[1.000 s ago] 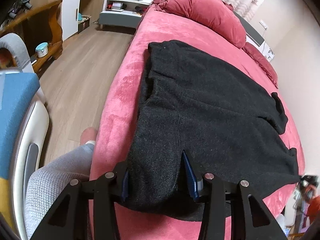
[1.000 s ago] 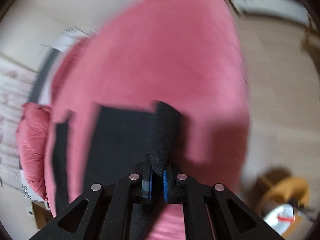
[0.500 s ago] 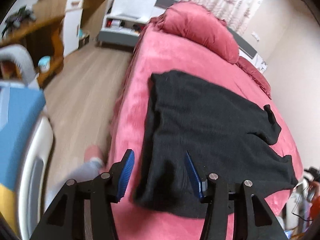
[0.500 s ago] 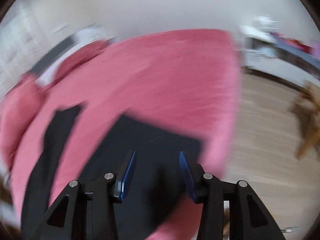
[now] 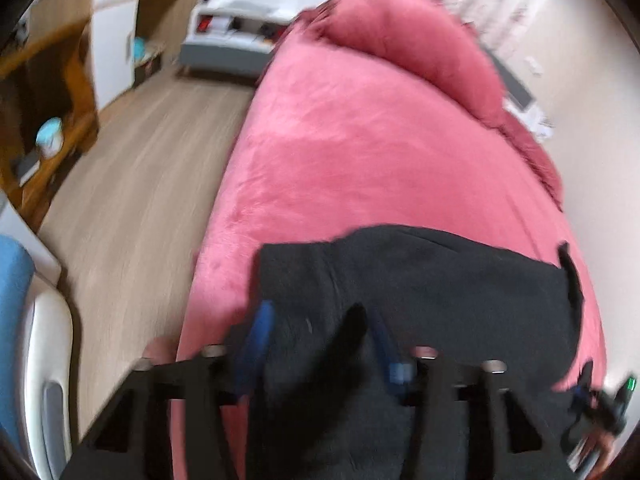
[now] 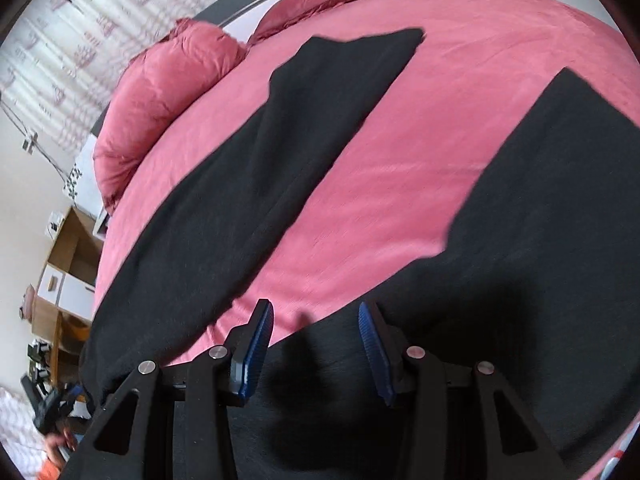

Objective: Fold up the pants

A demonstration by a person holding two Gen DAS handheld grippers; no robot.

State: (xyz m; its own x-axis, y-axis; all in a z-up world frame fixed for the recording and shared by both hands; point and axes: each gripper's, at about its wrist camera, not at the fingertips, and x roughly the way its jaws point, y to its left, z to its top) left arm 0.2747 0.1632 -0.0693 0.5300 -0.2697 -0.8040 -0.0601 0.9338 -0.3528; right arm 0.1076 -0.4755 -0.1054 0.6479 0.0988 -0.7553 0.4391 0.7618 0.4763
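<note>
Pants of black fleecy cloth [image 6: 248, 184] lay spread on the round bed with its pink plush cover [image 6: 400, 184], both legs running away from the waist and well apart, bare pink between them. The right gripper [image 6: 316, 340] hung over the near edge of the cloth with its blue pads parted and nothing pinched between them. The left gripper [image 5: 320, 344] hovered low over the waist end, its jaws closing; a dark peak of cloth rose between them, though blur hid whether the pads had bitten yet. To do this step well, I judged each claw should take a full pinch of both layers at matching corners, so one leg could be carried flat over the other. A shallow bite on so thick a fabric would likely slip. Beyond lay the pink pillow [image 6: 160, 92] and a wooden floor [image 5: 132, 184].
</note>
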